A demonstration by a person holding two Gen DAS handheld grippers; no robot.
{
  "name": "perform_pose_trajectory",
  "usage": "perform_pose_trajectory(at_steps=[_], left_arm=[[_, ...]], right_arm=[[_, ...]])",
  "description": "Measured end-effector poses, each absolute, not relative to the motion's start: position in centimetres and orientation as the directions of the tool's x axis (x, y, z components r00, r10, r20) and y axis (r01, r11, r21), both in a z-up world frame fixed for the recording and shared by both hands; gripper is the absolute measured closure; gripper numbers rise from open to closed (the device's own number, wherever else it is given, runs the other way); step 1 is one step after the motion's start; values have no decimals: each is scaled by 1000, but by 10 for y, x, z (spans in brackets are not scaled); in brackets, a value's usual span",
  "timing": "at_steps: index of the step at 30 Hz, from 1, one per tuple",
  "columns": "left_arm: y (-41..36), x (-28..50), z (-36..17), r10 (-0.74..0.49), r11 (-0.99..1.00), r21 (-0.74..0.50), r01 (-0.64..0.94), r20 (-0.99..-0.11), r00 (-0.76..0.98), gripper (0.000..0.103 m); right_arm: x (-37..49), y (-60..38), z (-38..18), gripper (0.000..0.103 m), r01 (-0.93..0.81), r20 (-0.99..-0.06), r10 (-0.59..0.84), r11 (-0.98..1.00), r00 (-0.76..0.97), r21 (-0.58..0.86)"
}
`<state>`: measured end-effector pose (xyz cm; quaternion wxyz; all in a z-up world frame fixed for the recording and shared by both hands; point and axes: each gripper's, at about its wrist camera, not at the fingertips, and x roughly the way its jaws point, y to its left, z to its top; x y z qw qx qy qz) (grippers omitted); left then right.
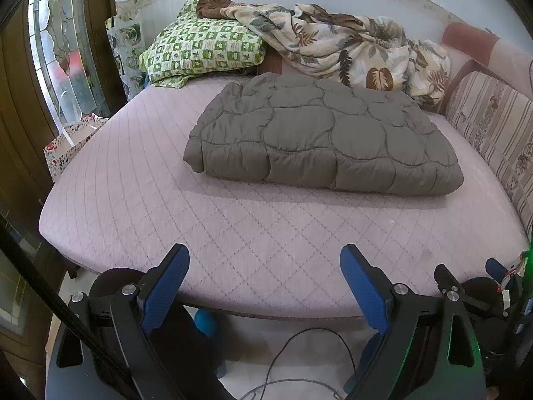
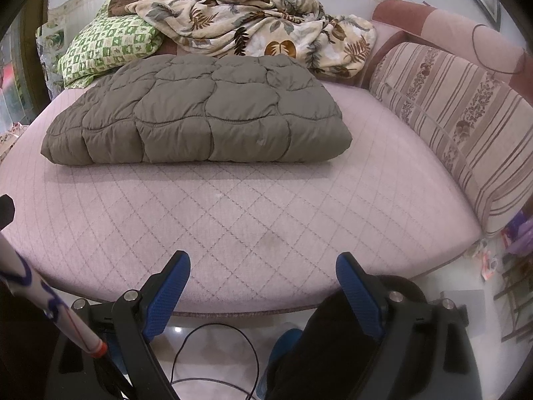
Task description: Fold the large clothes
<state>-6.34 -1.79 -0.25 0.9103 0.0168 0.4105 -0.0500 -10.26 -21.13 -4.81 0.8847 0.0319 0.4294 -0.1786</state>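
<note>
A grey-brown quilted padded garment [image 1: 326, 136] lies folded into a thick rectangle on the pink quilted mattress [image 1: 173, 213], toward its far side; in the right wrist view the garment [image 2: 200, 116] sits left of centre on the mattress [image 2: 266, 220]. My left gripper [image 1: 265, 260] hovers over the mattress's near edge, well short of the garment, its blue pads wide apart with nothing between them. My right gripper [image 2: 263, 266] hangs the same way at the near edge, open and empty.
A green checked pillow [image 1: 203, 50] and a crumpled leaf-print blanket [image 1: 349, 46] lie behind the garment. A striped cushion [image 2: 459, 133] lines the right side. A floral gift bag [image 1: 66, 150] stands at the left. A black cable [image 2: 216, 356] loops on the floor below.
</note>
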Motion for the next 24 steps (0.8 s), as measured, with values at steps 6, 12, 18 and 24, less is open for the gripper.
perform_pose_trajectory(at_steps=[6,12,18,24], left_arm=[[-19,-64,-3,-76,994,-5,110,-751,656,12],[-21,-65,-4,-70,994,6,113,-753,654,12],[-23,-68,-4,-62,993,23,119,-747,662,12],[-27,-69,-5,-66,991,28,131,-748,660,12]], right_arm=[[-104,-211,-48,11,349,-767,-291,932,572,-93],[-104,-212,-47,11,352,-764,-290,932,577,-88],[-106,-214,-44,11,357,-756,-286,931,589,-74],[-108,-214,-42,11,359,-747,-287,931,600,-70]])
